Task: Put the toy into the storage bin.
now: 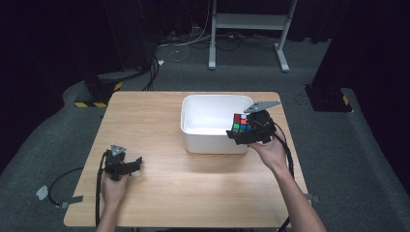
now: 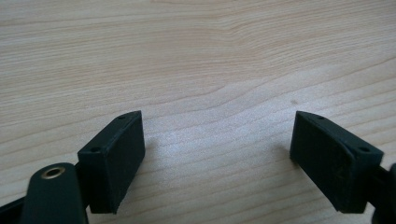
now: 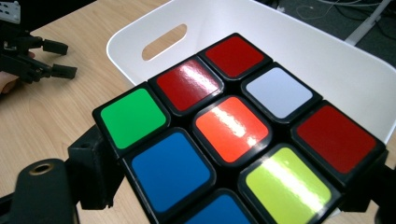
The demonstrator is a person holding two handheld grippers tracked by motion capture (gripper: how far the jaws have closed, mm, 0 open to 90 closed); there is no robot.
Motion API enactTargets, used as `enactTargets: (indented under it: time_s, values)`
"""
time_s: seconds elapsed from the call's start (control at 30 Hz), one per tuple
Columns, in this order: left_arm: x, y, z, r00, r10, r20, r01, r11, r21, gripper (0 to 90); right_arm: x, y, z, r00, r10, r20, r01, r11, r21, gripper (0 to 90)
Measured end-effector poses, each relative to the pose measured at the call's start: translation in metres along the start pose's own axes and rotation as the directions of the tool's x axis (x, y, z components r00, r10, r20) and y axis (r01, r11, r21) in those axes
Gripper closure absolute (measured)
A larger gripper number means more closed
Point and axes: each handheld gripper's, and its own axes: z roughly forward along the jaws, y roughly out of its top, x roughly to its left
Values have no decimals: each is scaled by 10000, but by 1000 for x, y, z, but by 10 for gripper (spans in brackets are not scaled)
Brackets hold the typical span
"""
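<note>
Your right gripper [image 1: 243, 129] clamps the puzzle cube [image 1: 242, 123] between its 2 jaws, poised over the white bin's [image 1: 191, 129] near-right rim (cavity just ahead). Your left gripper [image 1: 131, 164] rests wide apart and unladen on the table [image 1: 145, 121], well away.

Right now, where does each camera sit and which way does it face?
High view: above the person's side, looking forward and down on the table, white bin, both forearms and claws.
Left gripper view: rides the left claw, facing bare tabletop between its open jaws.
Right gripper view: rides the right claw, facing the puzzle cube it grips over the bin.
Shared: the high and right gripper views both show cube, bin, left claw.
</note>
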Motion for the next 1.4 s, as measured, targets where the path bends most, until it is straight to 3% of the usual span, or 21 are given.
enactTargets:
  time_s: [0.2,0.8,1.0,1.4]
  values:
    - [0,0,0,10000,0,5,0,10000,-1,181,2,8,2,9998,-201,59,201,9997,-98,150]
    - [0,0,0,10000,0,2,0,10000,-1,180,-11,23,16,10000,28,-24,-28,9998,-187,150]
    - [0,0,0,10000,-2,3,2,10000,-1,181,-16,28,20,9998,176,-5,-176,9998,-71,150]
    - [0,0,0,10000,-2,7,2,10000,-1,181,-23,44,26,10000,32,43,-33,9998,186,150]
